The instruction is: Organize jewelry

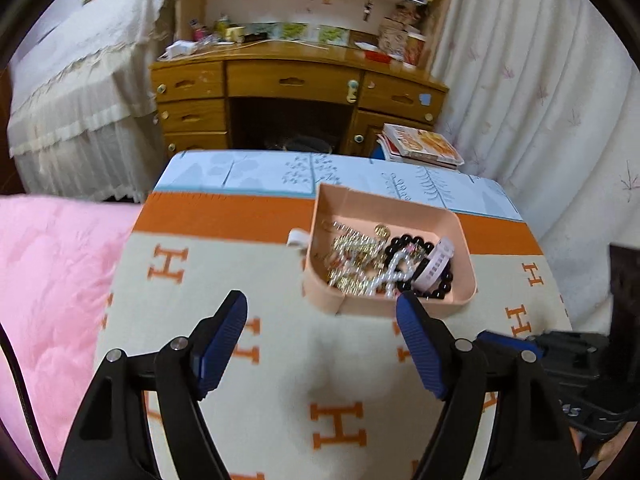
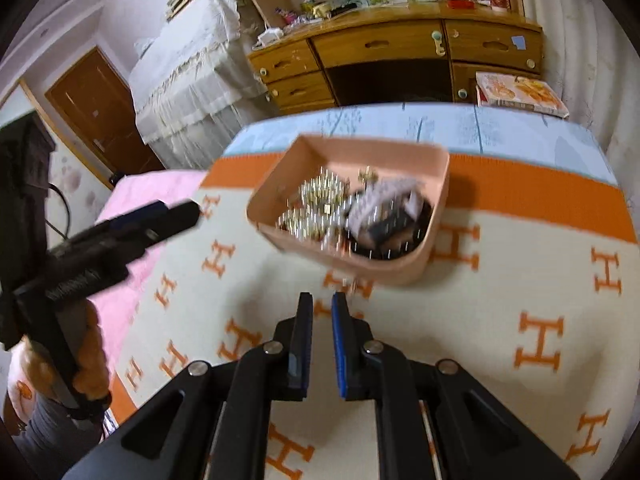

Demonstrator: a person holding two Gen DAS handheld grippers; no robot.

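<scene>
A peach tray (image 1: 344,208) sits on a cream blanket with orange H marks. It holds a pile of jewelry: gold chains (image 1: 352,254), a black bead bracelet (image 1: 438,280), a pearl strand (image 1: 394,272) and a pink watch band (image 1: 438,262). My left gripper (image 1: 322,306) is open and empty, just in front of the tray. In the right wrist view the tray (image 2: 400,152) and its blurred jewelry (image 2: 352,212) lie ahead. My right gripper (image 2: 321,300) is nearly shut with a narrow gap, nothing seen between its pads, close to the tray's near edge.
A small white piece (image 1: 297,237) lies beside the tray's left wall. A pink quilt (image 1: 52,280) is at the left. A wooden desk (image 1: 296,80) and books (image 1: 424,144) stand beyond the table. The left gripper body (image 2: 120,236) shows at left in the right wrist view.
</scene>
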